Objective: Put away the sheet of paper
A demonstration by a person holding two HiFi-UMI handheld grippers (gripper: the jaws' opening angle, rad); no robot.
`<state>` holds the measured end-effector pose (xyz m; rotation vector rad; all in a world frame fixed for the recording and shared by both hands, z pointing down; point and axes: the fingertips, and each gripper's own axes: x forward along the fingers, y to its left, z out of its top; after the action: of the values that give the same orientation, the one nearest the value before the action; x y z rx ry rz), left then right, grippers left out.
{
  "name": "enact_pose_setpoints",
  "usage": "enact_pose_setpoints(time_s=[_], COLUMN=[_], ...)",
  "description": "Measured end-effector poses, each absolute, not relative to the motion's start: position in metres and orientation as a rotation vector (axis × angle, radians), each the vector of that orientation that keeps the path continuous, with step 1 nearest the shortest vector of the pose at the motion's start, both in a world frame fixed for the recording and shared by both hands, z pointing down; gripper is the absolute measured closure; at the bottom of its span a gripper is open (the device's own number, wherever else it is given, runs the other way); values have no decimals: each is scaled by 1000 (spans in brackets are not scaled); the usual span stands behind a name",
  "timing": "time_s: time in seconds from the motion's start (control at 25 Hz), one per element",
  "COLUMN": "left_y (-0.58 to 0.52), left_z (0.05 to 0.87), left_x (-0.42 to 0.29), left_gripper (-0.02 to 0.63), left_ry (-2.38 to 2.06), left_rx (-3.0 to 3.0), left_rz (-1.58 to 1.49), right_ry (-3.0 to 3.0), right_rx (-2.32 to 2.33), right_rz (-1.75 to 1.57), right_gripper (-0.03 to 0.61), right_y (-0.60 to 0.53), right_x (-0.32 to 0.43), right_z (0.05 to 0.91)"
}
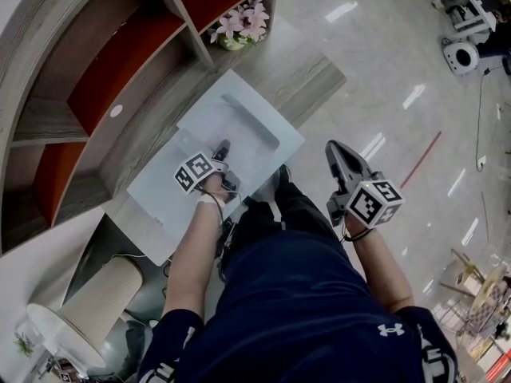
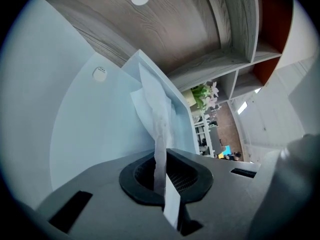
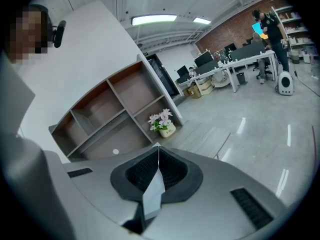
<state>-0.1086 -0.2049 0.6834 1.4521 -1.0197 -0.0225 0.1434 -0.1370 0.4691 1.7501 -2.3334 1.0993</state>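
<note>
Now, paper (image 2: 155, 109) between left tongs (image 2: 162, 180).

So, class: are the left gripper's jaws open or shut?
Shut: the left gripper has its jaws pressed together on the sheet of paper.

Paper (image 2: 155, 109): white. Shelf (image 1: 120, 78): grey wood grain, red-brown backs. Flowers (image 1: 243, 22), 12 o'clock: pink. Marker cubes (image 1: 194, 171): black-and-white squares. Floor (image 1: 383, 70): glossy pale grey.
</note>
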Motion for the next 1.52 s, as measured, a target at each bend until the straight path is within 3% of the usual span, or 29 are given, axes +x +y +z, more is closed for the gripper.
enact_pose_setpoints(time_s=[0.4,0.6,0.72,1.0,1.16,1.28,1.52], left_y=[-216,-210,-205,-188,-186,-186,-170], left_z=[684,682,672,634,564,500,404], left_x=[-88,-94,-103,-151,-179,-191,-201], left_gripper=[592,340,293,300,421,551,588], left_ry=[-1006,-1022,-1040,-1089,-1138,-1154,-1155], left_rx=[1460,1485,1518,1459,1611,1750,1863], left_rz=[10,104,126,-44,-156,-249,-429], right_ry=[-2329,-2346,-2365,-2428,-2480,-2542,-2761], right_rx=[1746,1718,1689,1578,1497,1408,1233], right_rz=[1103,1098,1094,1065,1011,946,828], right_gripper=[565,565,565,565,565,565,565], right_y=[-137,-140,-143,-156,-165,-172,-179], right_x=[142,135,127,101,82,61,15], right_z=[469,468,468,465,457,444,392])
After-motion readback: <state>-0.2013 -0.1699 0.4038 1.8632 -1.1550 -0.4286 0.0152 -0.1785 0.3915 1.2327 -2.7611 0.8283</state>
